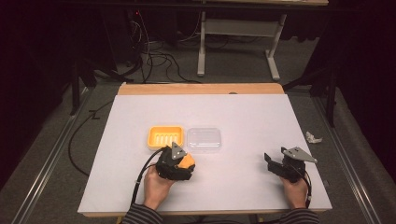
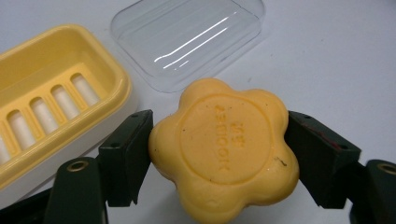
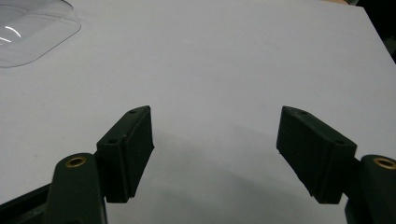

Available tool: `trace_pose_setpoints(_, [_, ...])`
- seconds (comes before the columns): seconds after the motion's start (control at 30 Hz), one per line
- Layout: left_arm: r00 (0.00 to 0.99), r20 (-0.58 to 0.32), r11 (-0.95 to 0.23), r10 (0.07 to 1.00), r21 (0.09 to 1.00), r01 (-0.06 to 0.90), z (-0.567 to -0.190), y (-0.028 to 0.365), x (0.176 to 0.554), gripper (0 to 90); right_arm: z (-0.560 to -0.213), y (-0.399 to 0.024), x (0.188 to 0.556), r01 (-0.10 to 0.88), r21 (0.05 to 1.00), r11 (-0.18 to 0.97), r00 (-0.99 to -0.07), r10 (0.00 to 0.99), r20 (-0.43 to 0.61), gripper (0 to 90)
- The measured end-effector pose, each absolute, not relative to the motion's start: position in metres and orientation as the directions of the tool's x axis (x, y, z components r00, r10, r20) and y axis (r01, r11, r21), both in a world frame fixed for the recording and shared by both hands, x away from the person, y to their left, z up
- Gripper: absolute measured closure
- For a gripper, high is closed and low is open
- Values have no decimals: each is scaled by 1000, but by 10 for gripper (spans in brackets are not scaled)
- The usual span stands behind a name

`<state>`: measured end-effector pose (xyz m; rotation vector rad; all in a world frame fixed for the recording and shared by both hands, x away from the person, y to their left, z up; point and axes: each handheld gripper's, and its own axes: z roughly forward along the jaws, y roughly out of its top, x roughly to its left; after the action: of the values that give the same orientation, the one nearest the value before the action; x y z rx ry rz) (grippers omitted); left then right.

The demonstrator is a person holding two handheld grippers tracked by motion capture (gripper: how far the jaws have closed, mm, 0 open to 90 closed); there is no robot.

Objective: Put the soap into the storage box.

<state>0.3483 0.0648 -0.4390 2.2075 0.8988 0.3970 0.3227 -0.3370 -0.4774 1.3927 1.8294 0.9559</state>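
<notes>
Left gripper clamping the flower-shaped soap (right gripper spread, idle): lower it level into the yellow soap dish.

a table is seen, covered by a white sheet, with a strip of bare wood left showing along its far edge. a yellow tray with a slotted floor is set on the sheet left of centre. a clear lid is laid hollow side down just beside the tray on its right; whether the two touch cannot be told. the right half of the sheet is left bare. the table is stood on a grey floor, on which a crumpled scrap is left.
</notes>
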Motion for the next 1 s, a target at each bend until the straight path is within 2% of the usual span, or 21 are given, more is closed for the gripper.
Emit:
trace_pose_setpoints(0.53, [704, 74, -524, 707, 723, 450, -424, 76, 349, 274, -478, -337, 323, 509, 841, 181, -237, 969, -66, 276])
trace_pose_setpoints(1.0, [687, 60, -501, 724, 730, 464, -414, 85, 358, 274, -477, -337, 323, 507, 844, 174, -233, 971, -60, 275])
